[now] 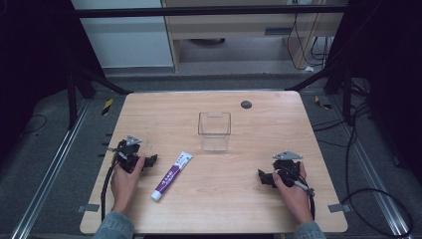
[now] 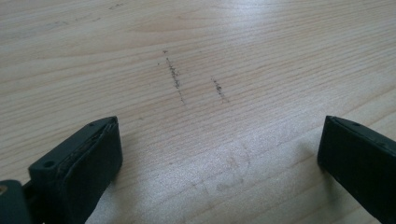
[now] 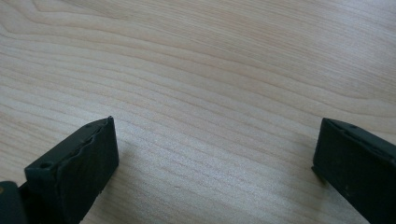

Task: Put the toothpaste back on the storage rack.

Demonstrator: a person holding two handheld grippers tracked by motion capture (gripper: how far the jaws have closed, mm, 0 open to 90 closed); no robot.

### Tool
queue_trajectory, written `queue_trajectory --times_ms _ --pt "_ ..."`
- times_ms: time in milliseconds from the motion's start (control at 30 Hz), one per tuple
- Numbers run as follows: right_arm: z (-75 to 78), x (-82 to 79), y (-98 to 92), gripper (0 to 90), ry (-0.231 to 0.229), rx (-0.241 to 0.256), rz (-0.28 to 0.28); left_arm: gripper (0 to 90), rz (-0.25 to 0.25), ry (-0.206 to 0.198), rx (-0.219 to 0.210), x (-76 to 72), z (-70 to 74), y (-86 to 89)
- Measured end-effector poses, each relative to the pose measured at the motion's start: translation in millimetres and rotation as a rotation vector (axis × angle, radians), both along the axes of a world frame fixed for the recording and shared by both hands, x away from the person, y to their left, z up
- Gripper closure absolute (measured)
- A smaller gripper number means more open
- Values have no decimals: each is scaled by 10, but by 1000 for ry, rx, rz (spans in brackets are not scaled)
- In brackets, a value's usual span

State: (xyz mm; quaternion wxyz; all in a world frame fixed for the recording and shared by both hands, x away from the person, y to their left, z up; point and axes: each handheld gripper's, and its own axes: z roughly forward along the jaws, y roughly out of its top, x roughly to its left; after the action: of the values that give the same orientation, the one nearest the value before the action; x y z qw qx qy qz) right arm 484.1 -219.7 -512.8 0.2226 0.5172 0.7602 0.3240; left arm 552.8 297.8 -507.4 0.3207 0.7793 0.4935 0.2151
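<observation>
A white and purple toothpaste tube (image 1: 171, 176) lies on the wooden table (image 1: 259, 124), slanting from front left to back right. Behind it, near the middle, stands a clear plastic box (image 1: 214, 131), upright and empty. My left gripper (image 1: 149, 160) rests on the table just left of the tube, held by a hand. Its jaws stand wide apart over bare wood with dark scuff marks (image 2: 173, 74), so my left gripper (image 2: 219, 149) is open. My right gripper (image 1: 262, 177) rests at the front right, held by the other hand. In its own view my right gripper (image 3: 215, 149) is open over bare wood.
A small dark round disc (image 1: 246, 104) sits near the table's far edge. Metal frame legs and rails flank the table, and cables (image 1: 358, 149) trail on the floor at the right. A cabinet stands beyond the far edge.
</observation>
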Motion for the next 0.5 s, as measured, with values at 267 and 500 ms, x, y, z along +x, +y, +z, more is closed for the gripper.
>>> queue_trajectory --times_ms 267,500 --pt "-1 0 0 3 -1 -1 0 0 4 1 2 2 1 -1" --pt "-1 -12 -1 3 0 0 -6 55 0 -13 23 -32 69 3"
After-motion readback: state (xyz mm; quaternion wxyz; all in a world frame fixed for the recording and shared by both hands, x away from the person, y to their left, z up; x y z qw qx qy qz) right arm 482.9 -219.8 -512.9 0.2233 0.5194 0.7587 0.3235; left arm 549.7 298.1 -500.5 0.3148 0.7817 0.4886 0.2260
